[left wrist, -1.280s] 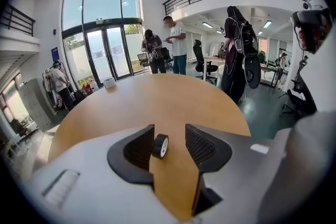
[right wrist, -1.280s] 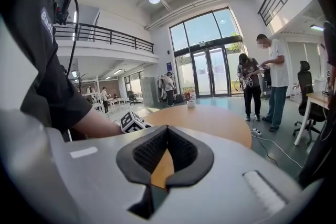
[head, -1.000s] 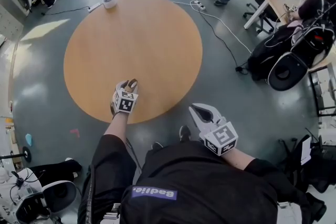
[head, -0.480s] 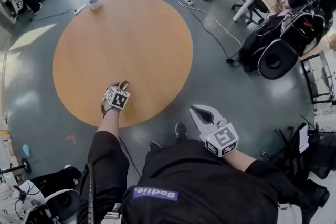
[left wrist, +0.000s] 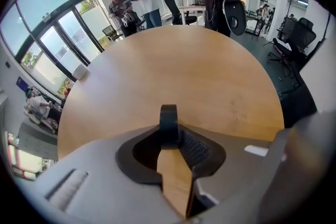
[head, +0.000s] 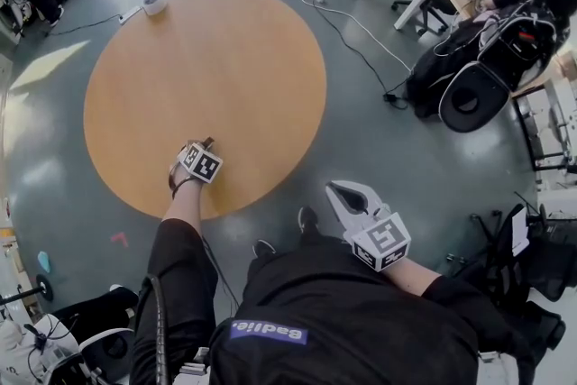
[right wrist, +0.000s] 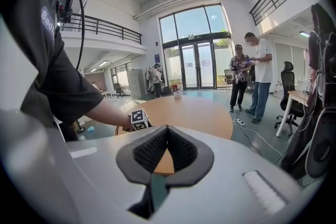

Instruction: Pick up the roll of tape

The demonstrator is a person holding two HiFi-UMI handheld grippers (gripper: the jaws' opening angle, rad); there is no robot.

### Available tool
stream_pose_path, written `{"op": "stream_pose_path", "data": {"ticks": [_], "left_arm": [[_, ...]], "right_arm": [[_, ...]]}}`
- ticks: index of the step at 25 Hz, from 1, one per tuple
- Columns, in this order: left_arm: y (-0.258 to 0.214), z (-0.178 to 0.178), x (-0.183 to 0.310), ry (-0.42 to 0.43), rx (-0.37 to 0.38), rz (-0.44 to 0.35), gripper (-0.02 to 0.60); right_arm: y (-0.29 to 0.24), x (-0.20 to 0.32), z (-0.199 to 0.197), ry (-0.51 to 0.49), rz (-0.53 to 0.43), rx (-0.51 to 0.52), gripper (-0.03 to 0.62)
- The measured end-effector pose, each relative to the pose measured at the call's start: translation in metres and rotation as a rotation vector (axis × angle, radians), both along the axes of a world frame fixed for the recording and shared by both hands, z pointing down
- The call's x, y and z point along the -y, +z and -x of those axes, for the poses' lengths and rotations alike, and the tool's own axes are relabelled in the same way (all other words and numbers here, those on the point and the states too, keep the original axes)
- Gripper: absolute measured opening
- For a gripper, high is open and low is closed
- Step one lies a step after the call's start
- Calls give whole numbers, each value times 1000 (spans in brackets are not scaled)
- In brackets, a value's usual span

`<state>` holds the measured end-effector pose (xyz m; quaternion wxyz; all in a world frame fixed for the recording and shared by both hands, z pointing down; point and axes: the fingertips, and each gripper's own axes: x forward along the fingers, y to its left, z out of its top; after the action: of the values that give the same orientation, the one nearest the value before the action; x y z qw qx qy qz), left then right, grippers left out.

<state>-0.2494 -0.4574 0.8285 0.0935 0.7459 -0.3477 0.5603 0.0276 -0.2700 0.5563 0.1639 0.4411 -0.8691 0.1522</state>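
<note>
At the table's near edge the upright roll of tape is pinched by the left gripper, whose jaws have just been closing, ready for lifting. The right gripper is held clear, pressed together on nothing.

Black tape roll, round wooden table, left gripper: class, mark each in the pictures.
black tape roll point(left wrist: 168, 120), left gripper view, on its outer band.
round wooden table point(head: 207, 59), head view, on bare tabletop.
left gripper point(head: 204, 145), head view, between its fingertips.
</note>
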Motion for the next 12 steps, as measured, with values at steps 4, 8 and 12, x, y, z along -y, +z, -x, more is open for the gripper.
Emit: {"op": "stream_pose_path", "data": {"ticks": [4, 8, 12], "left_arm": [[-25, -4, 2, -68, -78, -71, 101], [-55, -13, -2, -99, -169, -134, 101], [-94, -28, -11, -94, -249, -217, 101]], "right_arm": [[-3, 6, -1, -10, -10, 23, 3], [-7, 13, 10, -35, -27, 44, 3], [-13, 19, 20, -59, -49, 62, 3]]}}
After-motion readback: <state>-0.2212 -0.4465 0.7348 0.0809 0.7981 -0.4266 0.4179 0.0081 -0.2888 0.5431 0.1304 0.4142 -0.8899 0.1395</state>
